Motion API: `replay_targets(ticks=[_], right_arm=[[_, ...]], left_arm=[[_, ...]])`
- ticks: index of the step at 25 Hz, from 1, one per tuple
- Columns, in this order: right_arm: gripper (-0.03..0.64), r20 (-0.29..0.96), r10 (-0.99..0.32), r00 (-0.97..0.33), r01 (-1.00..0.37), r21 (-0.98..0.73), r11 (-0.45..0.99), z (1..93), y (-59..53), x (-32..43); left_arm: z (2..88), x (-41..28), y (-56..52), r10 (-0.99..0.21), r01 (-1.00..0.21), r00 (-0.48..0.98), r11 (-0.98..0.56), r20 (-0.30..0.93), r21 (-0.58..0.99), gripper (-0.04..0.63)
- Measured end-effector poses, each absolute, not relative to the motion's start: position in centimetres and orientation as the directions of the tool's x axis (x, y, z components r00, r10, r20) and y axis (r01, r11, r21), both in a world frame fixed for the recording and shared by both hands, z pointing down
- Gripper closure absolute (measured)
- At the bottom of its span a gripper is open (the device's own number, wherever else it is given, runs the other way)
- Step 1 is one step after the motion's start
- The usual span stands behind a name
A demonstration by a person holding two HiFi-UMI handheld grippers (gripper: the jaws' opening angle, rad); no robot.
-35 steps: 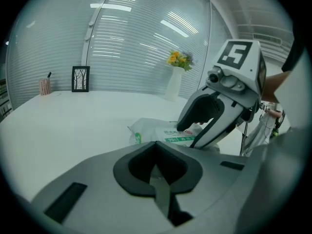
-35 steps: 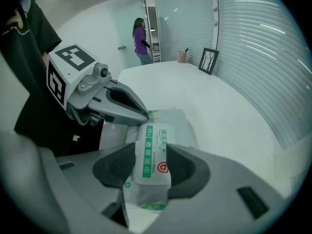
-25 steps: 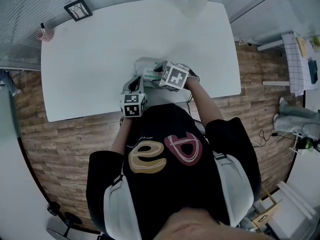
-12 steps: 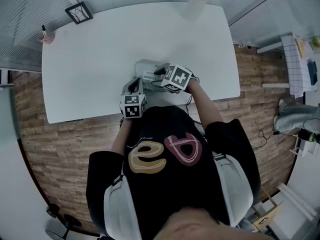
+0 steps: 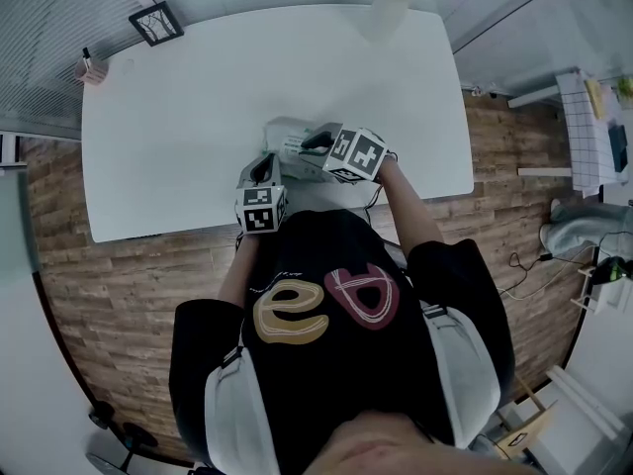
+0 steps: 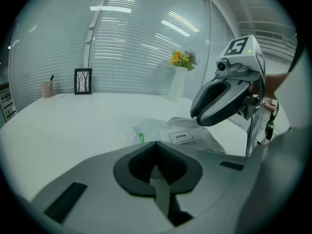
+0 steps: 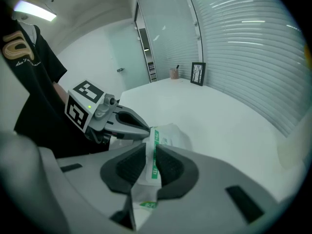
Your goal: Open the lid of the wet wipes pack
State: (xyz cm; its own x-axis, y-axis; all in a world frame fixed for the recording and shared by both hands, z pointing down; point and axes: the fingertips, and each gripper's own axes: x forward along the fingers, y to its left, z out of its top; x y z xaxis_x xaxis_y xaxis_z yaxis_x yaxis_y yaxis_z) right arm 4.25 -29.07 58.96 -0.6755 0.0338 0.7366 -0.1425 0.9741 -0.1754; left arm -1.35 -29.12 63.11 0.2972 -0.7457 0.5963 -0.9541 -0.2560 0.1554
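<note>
Right gripper point(image 7: 151, 147): jaws narrow, just been closing, pads pinching upright fold of wet wipes pack point(image 6: 204, 143); white film, green printed band along it. Left gripper point(image 6: 156, 145): jaws together on thin pale strip, tips at pack's near end. Pack: soft, crumpled, whitish, green mark at one end, white label point(image 6: 181, 136) reading OPEN flat on top. Sits near front edge of white table point(image 5: 178, 117), just before person. Farther back: picture frame point(image 6: 83, 81), cup point(image 6: 47, 88), vase of yellow flowers point(image 6: 178, 82).
</note>
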Motion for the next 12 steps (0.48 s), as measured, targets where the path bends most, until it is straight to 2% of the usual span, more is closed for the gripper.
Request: replay_targets(ticks=[12], right_arm=[[0.577, 0.729, 0.001, -0.684, -0.161, -0.152, 0.975, 58.1, -30.4, 4.5]], left_arm=[[63.2, -1.7, -29.0, -0.764, -0.961, 0.276, -0.215, 0.584, 0.173, 0.578]])
